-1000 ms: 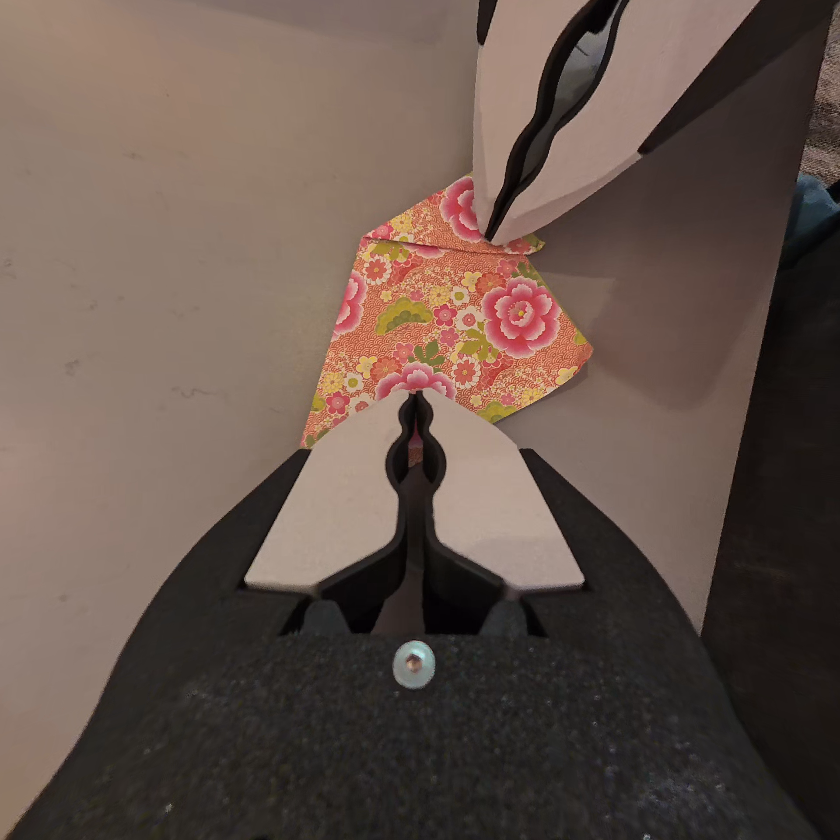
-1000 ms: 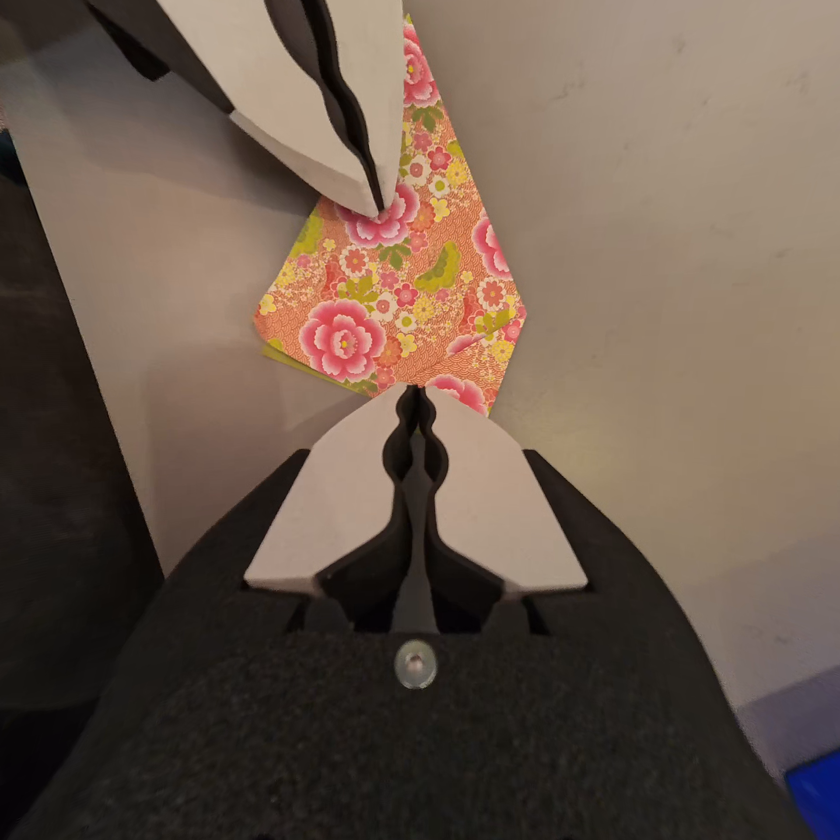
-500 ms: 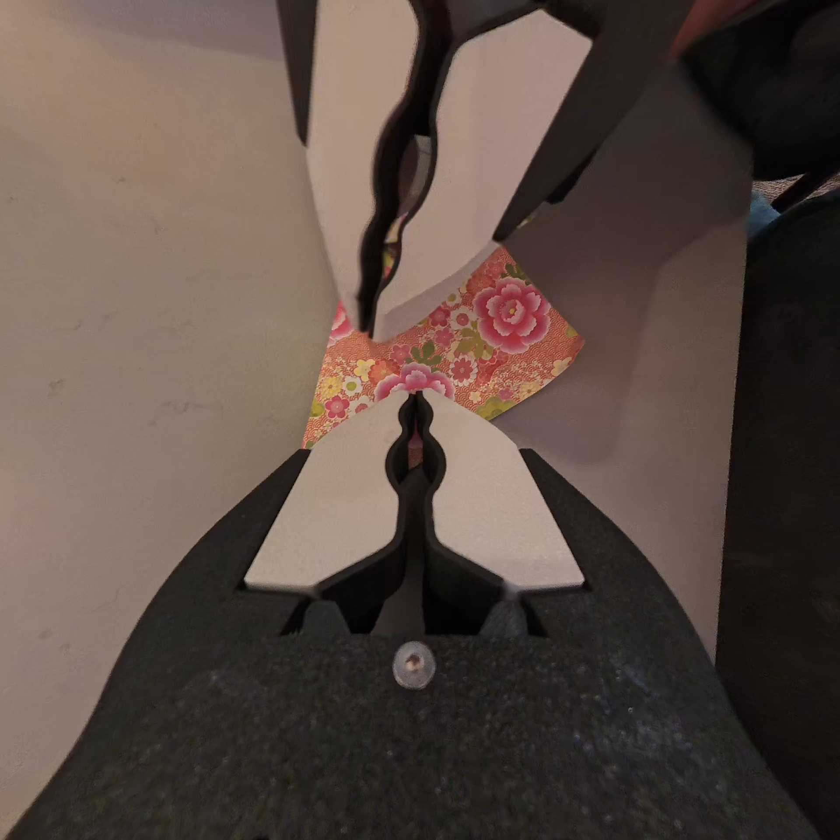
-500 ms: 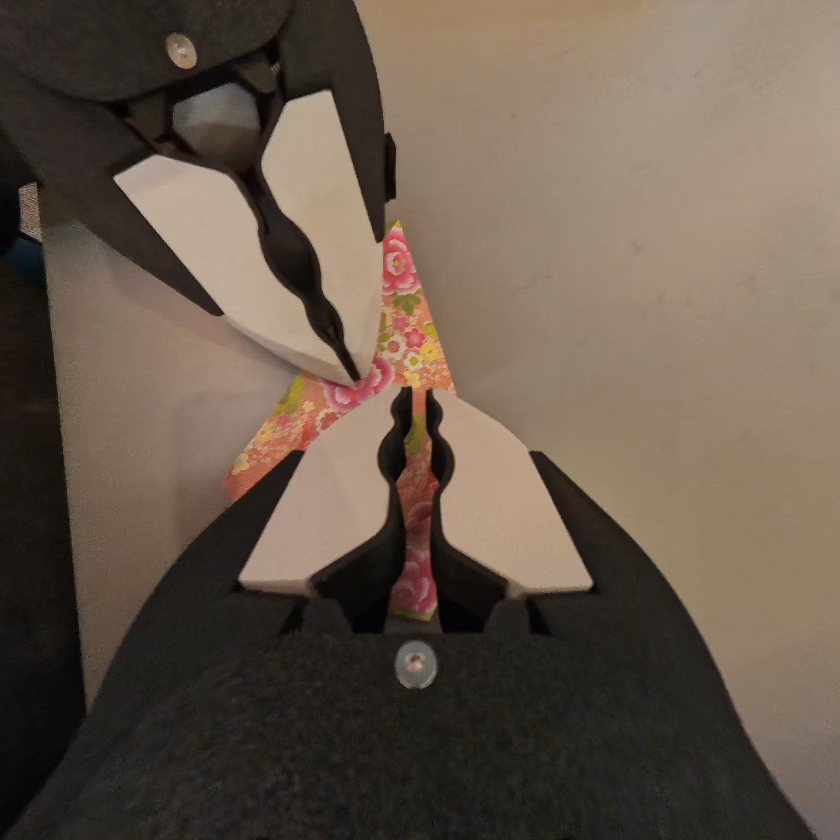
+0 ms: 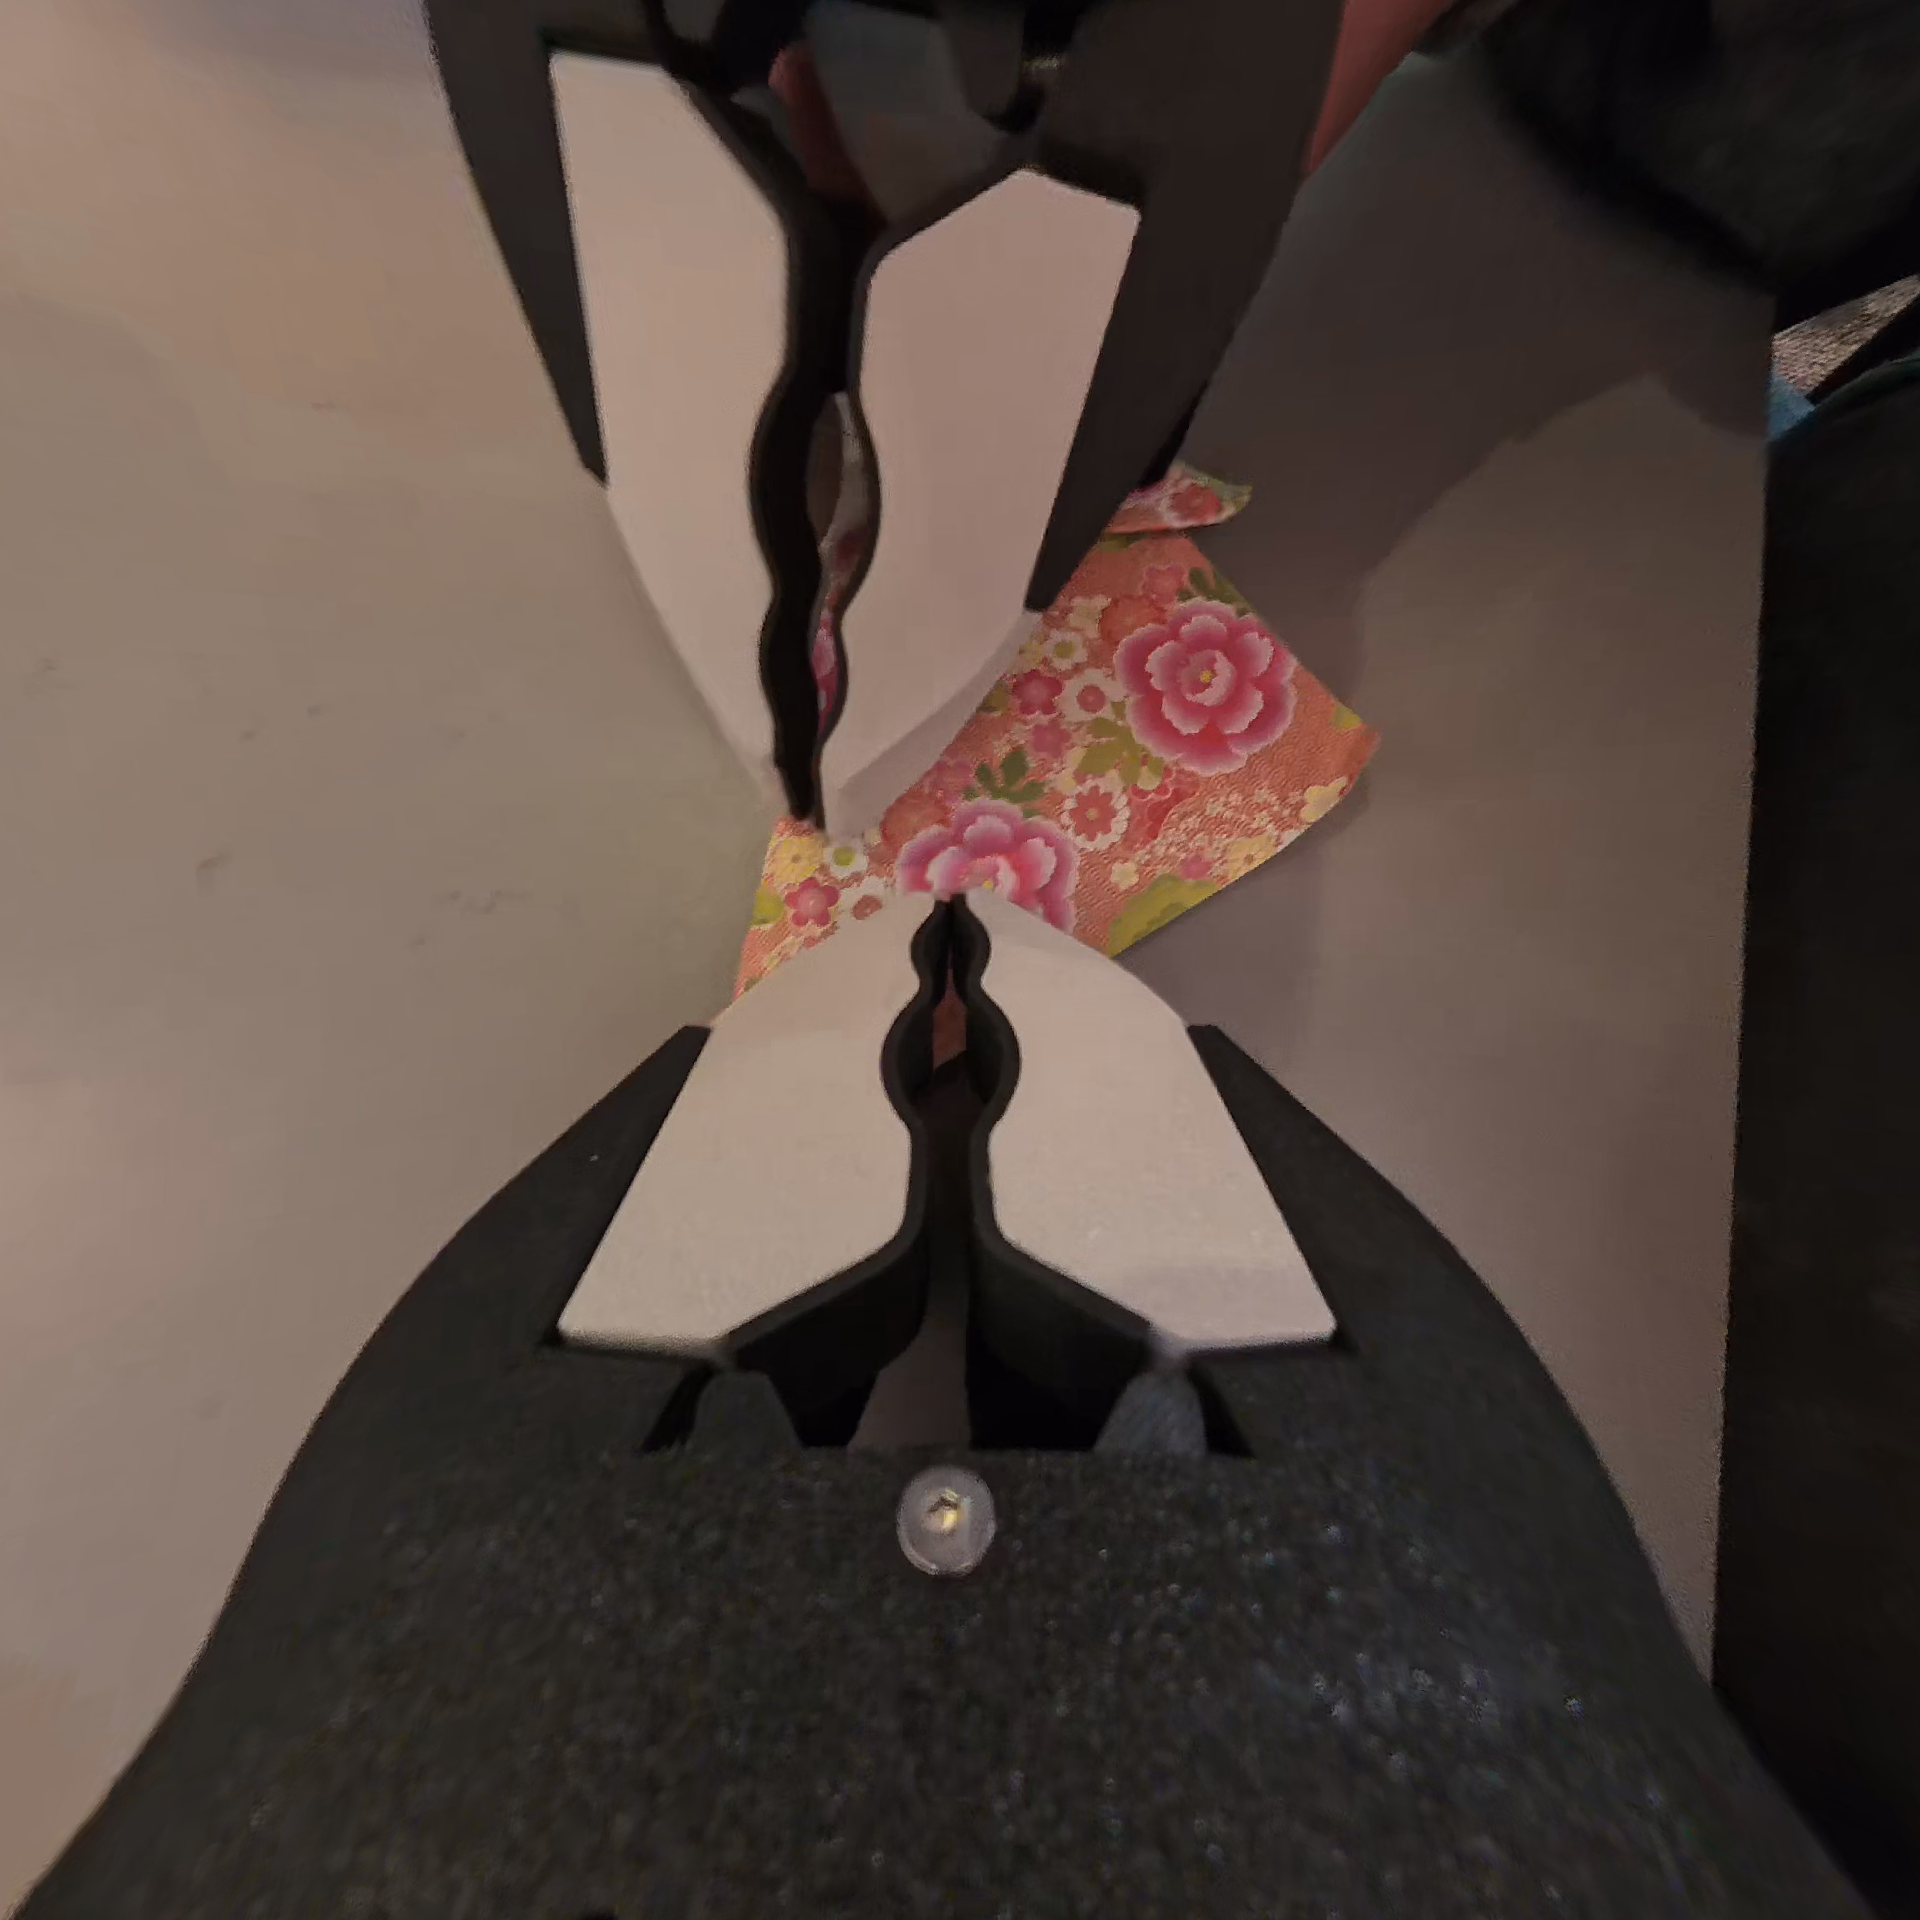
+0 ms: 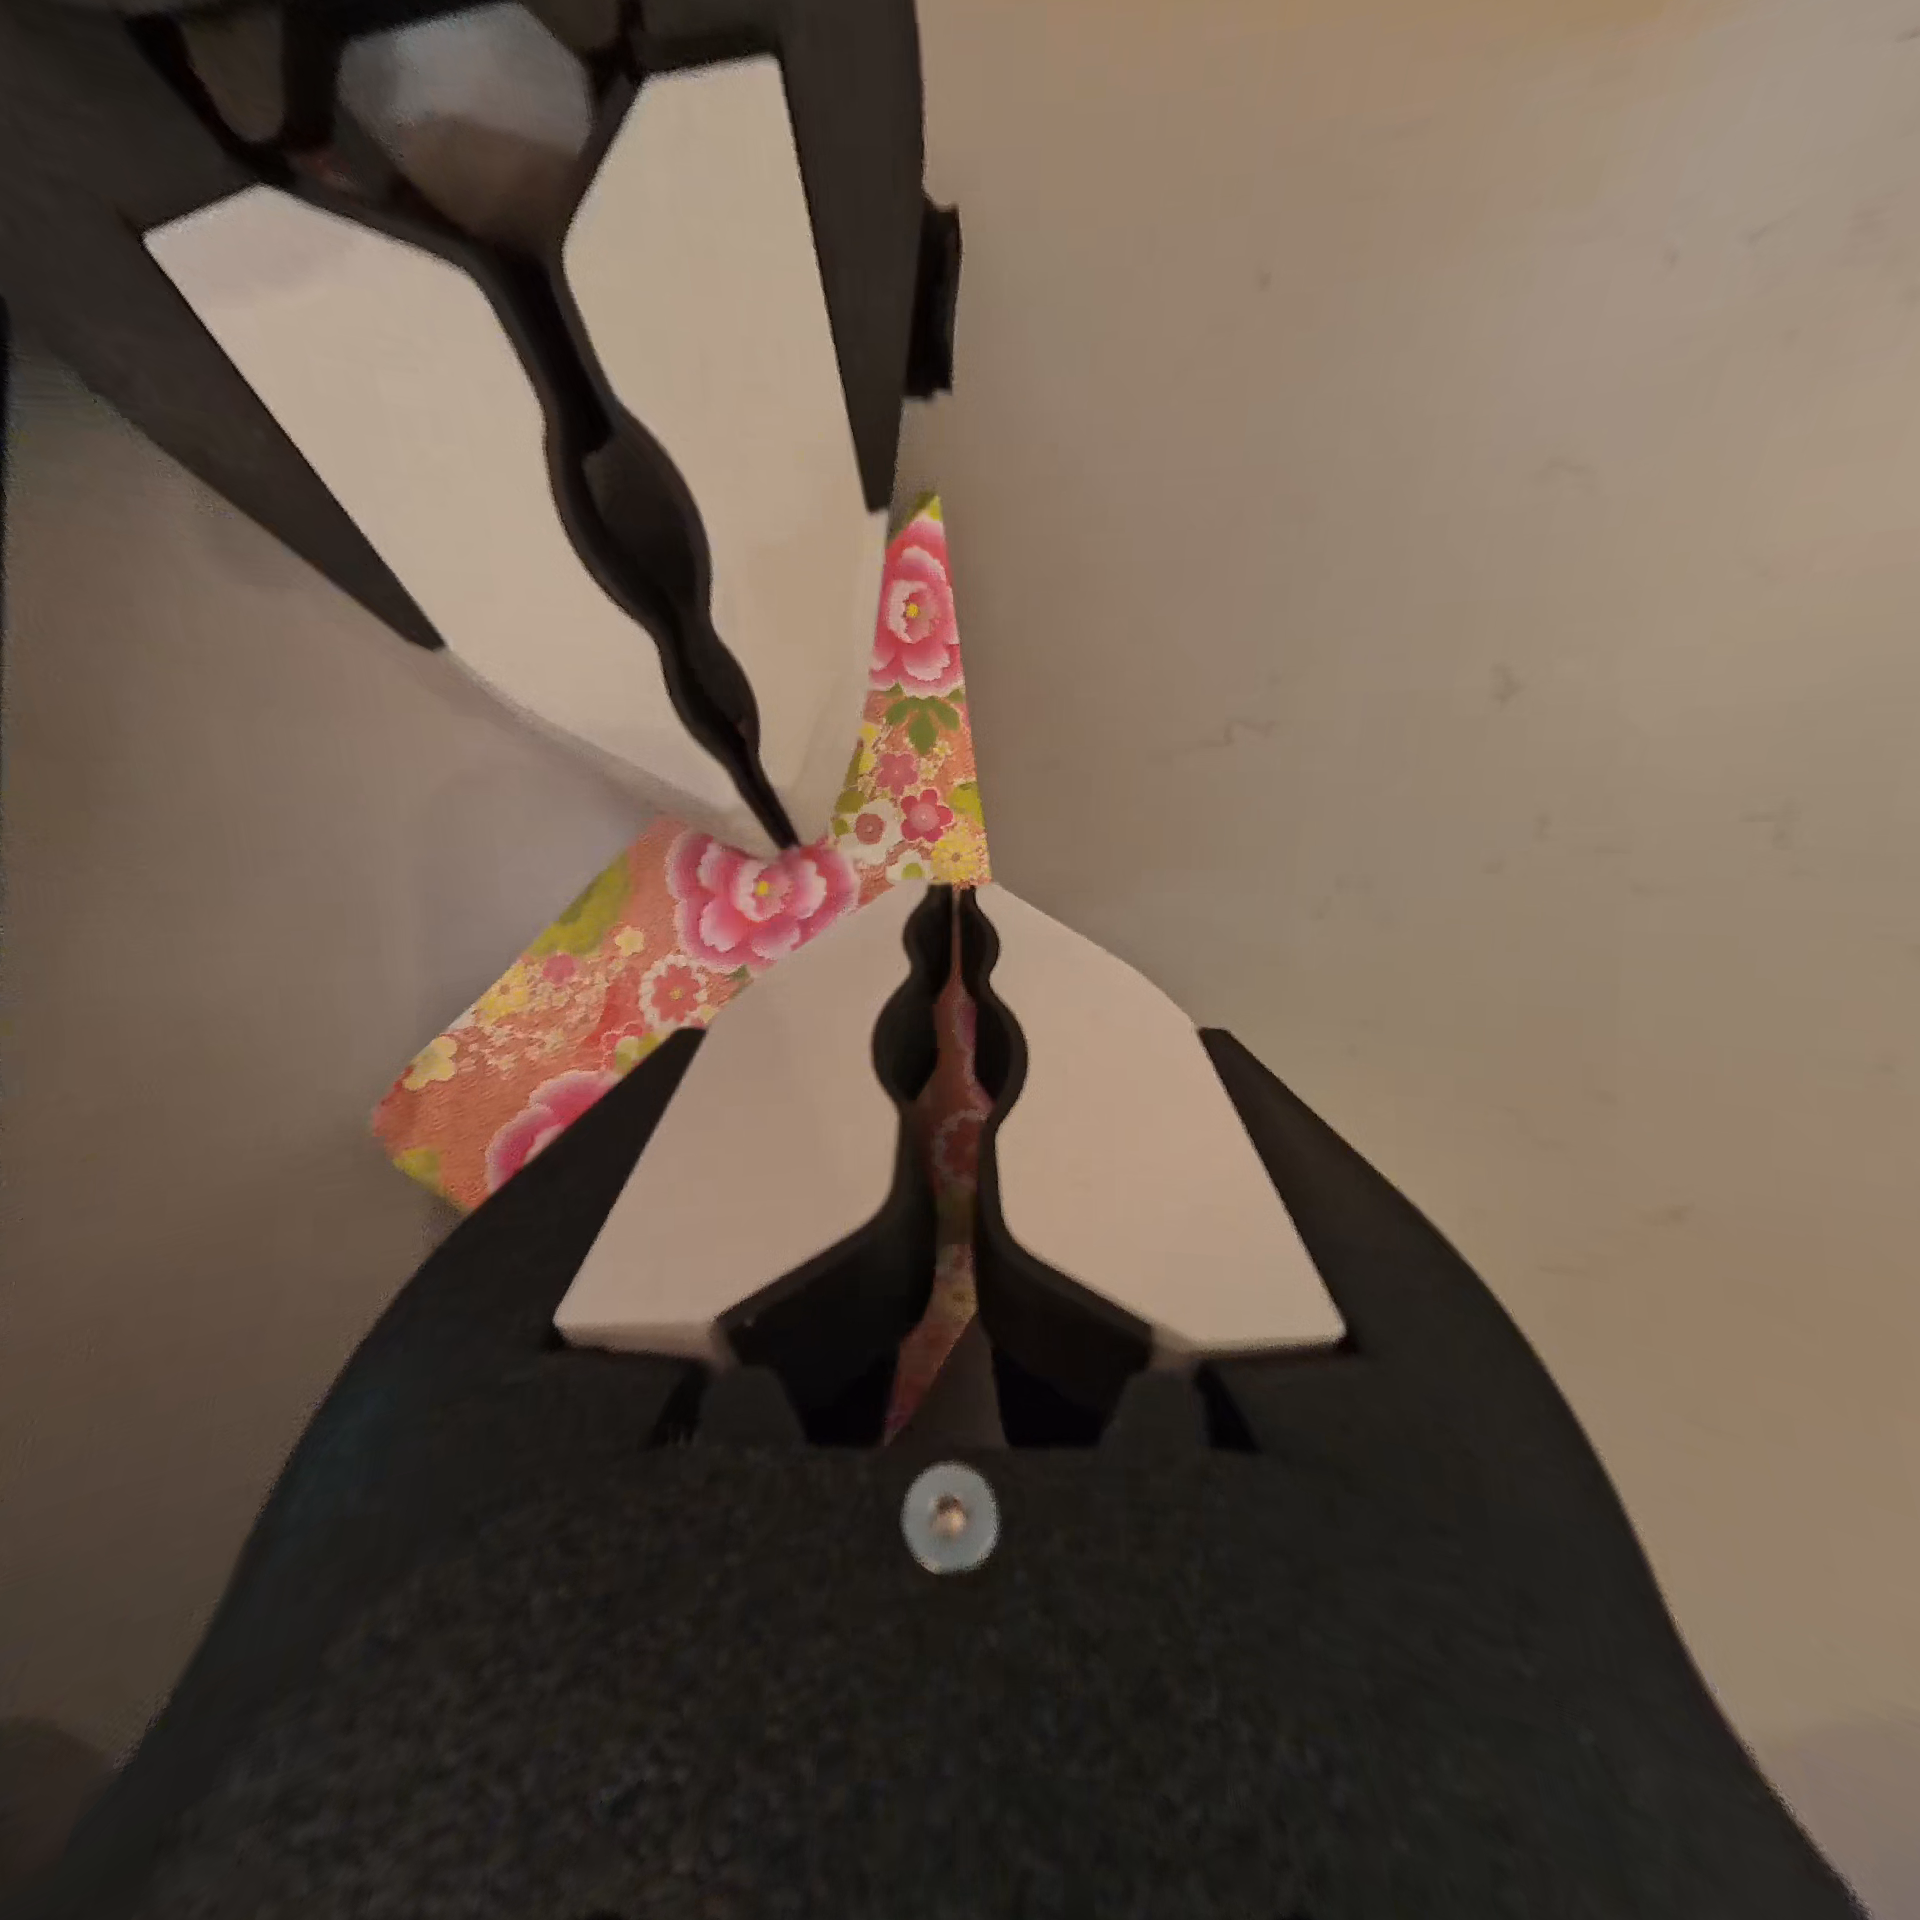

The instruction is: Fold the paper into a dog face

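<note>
Left wrist view, left claw (image 5: 951,902): pinched shut on the near edge of the floral origami paper (image 5: 1132,769); a sliver of paper shows between the pads.
Left wrist view, paper: partly folded, on the pale counter (image 5: 312,727), near its right edge.
Left wrist view, right claw (image 5: 816,816): reaching in from above, tip down on the paper, closed on a raised flap.
Right wrist view, right claw (image 6: 951,894): clamped on the paper (image 6: 748,904), a strip running back between the fingers.
Right wrist view, left claw (image 6: 781,831): tip on a pink flower, apparently gripping it; blurred there.
Right wrist view, flap: pointed, standing upright just beyond the tips.
</note>
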A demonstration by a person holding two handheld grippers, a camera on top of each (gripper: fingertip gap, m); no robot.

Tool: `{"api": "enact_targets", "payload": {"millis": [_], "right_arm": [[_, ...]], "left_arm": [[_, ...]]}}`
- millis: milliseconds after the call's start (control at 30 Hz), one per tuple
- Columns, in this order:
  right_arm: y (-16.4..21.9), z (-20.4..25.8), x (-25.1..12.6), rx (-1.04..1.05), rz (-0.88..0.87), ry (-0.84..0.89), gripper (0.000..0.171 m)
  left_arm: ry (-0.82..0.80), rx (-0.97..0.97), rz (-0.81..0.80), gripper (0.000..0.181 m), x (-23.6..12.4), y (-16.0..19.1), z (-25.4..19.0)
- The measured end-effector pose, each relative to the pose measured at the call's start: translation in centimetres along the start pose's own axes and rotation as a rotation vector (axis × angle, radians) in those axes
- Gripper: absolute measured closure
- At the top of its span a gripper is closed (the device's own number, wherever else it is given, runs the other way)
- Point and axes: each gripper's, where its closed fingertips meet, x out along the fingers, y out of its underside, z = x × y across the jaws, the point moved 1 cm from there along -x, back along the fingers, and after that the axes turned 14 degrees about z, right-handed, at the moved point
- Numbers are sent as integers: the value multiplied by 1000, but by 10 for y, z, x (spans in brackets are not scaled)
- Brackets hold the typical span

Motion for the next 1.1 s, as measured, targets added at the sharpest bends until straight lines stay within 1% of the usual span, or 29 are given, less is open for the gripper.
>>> {"api": "enact_targets", "payload": {"millis": [67, 100, 133, 167, 233, 333, 433, 533, 600, 633, 667, 733, 767, 800, 1000, 1100], "right_arm": [[0, -1, 0, 0, -28, 14, 171], [0, -1, 0, 5, -43, 15, 171], [1, 0, 0, 14, -53, 13, 170], [1, -1, 0, 20, -52, 17, 170], [2, -1, -1, 24, -48, 27, 170], [2, -2, -1, 29, -49, 41, 170], [2, -4, -1, 23, -46, 73, 167], [2, -5, -1, 19, -46, 94, 165], [2, -5, -1, 18, -46, 98, 164], [2, -5, -1, 18, -47, 95, 164], [1, -5, -1, 15, -47, 90, 164], [0, -4, 0, 13, -48, 75, 163], [-1, -4, 0, 9, -48, 64, 163], [-3, -2, 1, 1, -48, 54, 163], [-10, 0, 5, -48, -34, -11, 162], [-14, 0, 3, -55, -56, -52, 162]], "left_arm": [[-31, -63, 15, 178, -6, 8, 8], [-55, -116, 23, 163, -9, 13, 15], [-71, -169, 30, 155, -13, 19, 21], [-90, -222, 35, 151, -16, 25, 28], [-123, -297, 38, 132, -20, 34, 41], [-127, -349, 31, 122, -21, 36, 48], [-98, -366, 14, 126, -19, 33, 46], [-32, -405, -25, 129, -19, 28, 42], [13, -427, -51, 135, -20, 26, 39], [25, -430, -54, 141, -20, 26, 38], [21, -426, -48, 154, -19, 27, 38], [-28, -405, -20, 167, -17, 29, 41], [-49, -392, -12, 178, -17, 30, 43], [-52, -381, -9, 181, -16, 30, 42], [-38, -330, 19, 181, -14, 26, 39], [-29, -321, 19, 181, -13, 24, 38]]}}
